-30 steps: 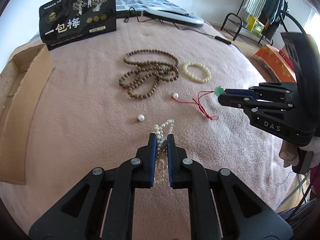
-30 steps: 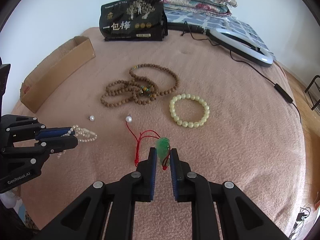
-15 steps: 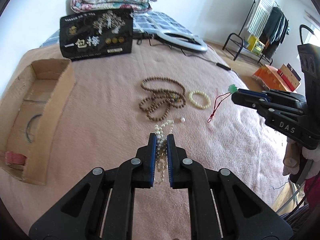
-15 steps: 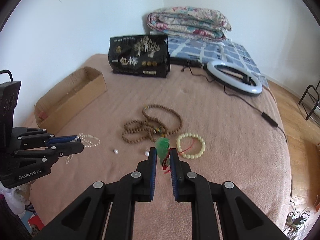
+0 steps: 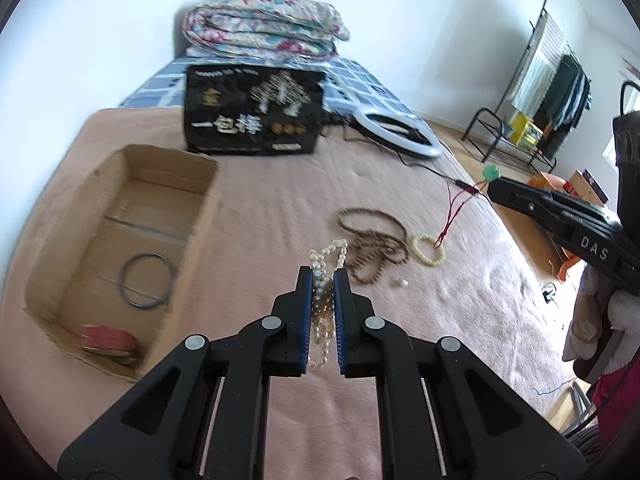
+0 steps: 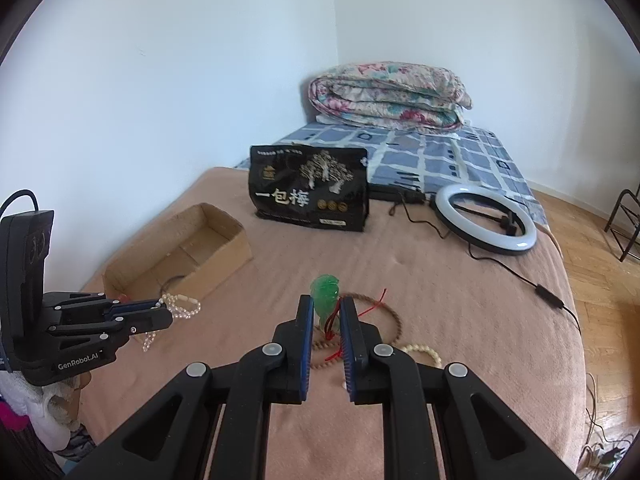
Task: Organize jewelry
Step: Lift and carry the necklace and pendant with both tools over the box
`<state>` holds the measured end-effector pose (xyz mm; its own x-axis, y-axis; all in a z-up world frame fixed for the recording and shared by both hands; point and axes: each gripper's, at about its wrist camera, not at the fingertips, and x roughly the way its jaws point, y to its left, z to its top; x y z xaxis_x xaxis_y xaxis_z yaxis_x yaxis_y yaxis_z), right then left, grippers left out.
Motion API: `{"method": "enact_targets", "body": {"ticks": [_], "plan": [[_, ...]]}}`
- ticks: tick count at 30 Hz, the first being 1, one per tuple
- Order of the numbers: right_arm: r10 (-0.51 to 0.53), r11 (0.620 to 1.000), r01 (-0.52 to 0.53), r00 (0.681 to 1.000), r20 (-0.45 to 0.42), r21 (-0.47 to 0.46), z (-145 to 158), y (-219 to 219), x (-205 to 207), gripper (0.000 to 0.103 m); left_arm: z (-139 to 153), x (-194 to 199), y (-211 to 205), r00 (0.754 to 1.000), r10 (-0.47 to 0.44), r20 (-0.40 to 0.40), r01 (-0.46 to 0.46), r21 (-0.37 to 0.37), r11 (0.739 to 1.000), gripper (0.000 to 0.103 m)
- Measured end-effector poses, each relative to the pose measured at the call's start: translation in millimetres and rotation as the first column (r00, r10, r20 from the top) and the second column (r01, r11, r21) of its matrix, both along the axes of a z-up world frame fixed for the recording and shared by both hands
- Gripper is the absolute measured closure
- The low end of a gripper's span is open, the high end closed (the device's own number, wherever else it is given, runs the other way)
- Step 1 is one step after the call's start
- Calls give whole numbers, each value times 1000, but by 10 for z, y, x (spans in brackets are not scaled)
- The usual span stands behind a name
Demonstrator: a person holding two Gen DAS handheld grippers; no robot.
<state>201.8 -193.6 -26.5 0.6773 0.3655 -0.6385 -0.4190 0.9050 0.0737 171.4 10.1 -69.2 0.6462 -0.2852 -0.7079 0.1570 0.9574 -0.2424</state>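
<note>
My left gripper (image 5: 323, 276) is shut on a string of small pearls (image 5: 326, 258), raised above the pink blanket (image 5: 280, 208); its loops hang beside the open cardboard box (image 5: 120, 240). The right gripper (image 6: 326, 304) is shut on a green pendant (image 6: 326, 292) whose red cord (image 5: 450, 216) dangles in the air. From the right wrist view the left gripper (image 6: 166, 314) shows at the left with the pearls (image 6: 182, 306) drooping from it. A brown wooden bead necklace (image 5: 372, 236), a pale yellow bead bracelet (image 5: 428, 249) and a loose pearl (image 5: 404, 283) lie on the blanket.
The box holds a dark thin ring (image 5: 146, 280) and a red strip (image 5: 106, 336). A black printed pouch (image 5: 254, 110) stands at the back, a ring light (image 6: 486, 218) with its cable beside it, a folded quilt (image 6: 388, 94) behind. A clothes rack (image 5: 536, 92) stands far right.
Both grippers have risen off the blanket with their pieces. The pearls and the pendant's red cord now hang free. The left gripper has swung towards the cardboard box, which now shows its inside.
</note>
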Motion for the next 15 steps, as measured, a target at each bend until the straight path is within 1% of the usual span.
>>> {"method": "enact_targets", "body": {"ticks": [8,15], "plan": [[59,998,-60,998,30,36,116,469,94,92,195,36,486,996,87,37,-87,20,996,95],[114,991,-117,992,51,65,152,923,259,92,231,98,929,985,169,45,-169,9,985,95]]}}
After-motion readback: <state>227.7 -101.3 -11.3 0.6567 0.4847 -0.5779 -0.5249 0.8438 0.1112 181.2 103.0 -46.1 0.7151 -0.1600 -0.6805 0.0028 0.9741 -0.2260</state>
